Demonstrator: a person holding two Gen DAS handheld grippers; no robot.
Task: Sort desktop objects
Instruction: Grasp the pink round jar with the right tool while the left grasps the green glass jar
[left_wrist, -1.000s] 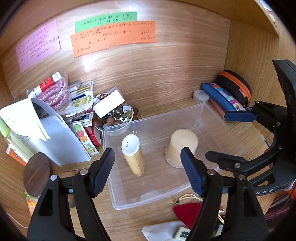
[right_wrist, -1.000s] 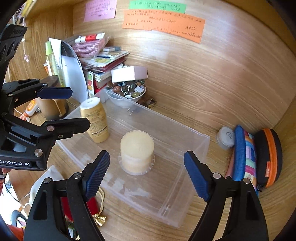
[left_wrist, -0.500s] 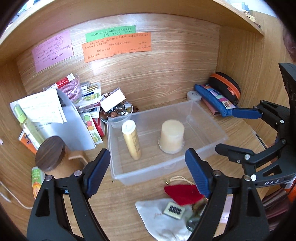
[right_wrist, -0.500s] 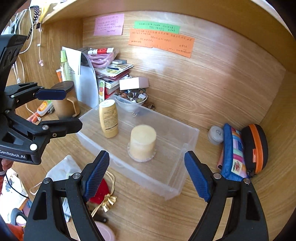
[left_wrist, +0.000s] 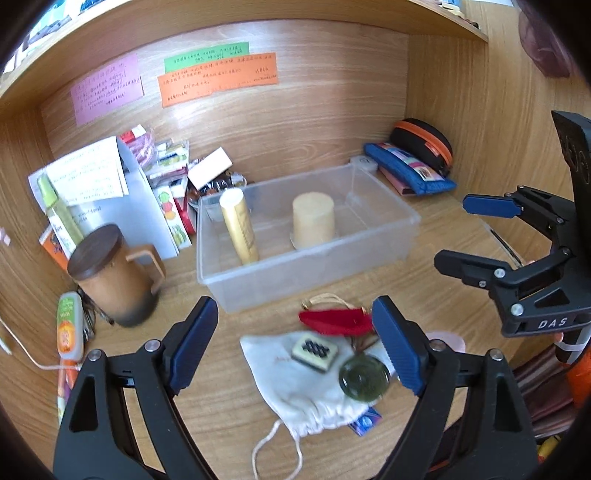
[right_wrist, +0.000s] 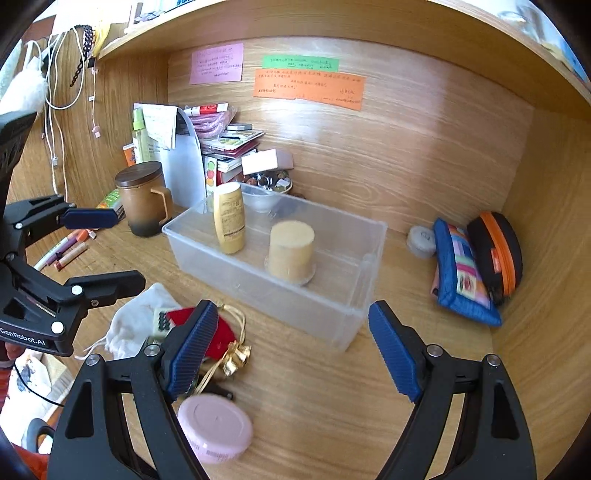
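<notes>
Claws first: in the left wrist view my left claw (left_wrist: 293, 343) fills the bottom of the frame, spread wide and empty over the table (left_wrist: 424, 236), while the right claw (left_wrist: 465, 229) pokes in from the right edge, also spread. Centre frame sits one clear bin (left_wrist: 306, 266) with two things upright inside: a yellow bottle (left_wrist: 239, 225) and a cream candle (left_wrist: 313, 219). Between my left pads lie one white pouch (left_wrist: 291, 384), a mahjong tile (left_wrist: 314, 350) on it, a red pouch (left_wrist: 334, 321) and a green glass disc (left_wrist: 364, 378). A lidded brown mug (left_wrist: 110, 273) stands at left.

From the right wrist view, my right claw (right_wrist: 291, 345) is spread at the bottom; a pink jar (right_wrist: 216, 426) sits just beside its left pad. Two zip cases (right_wrist: 476, 266) lean at right.
</notes>
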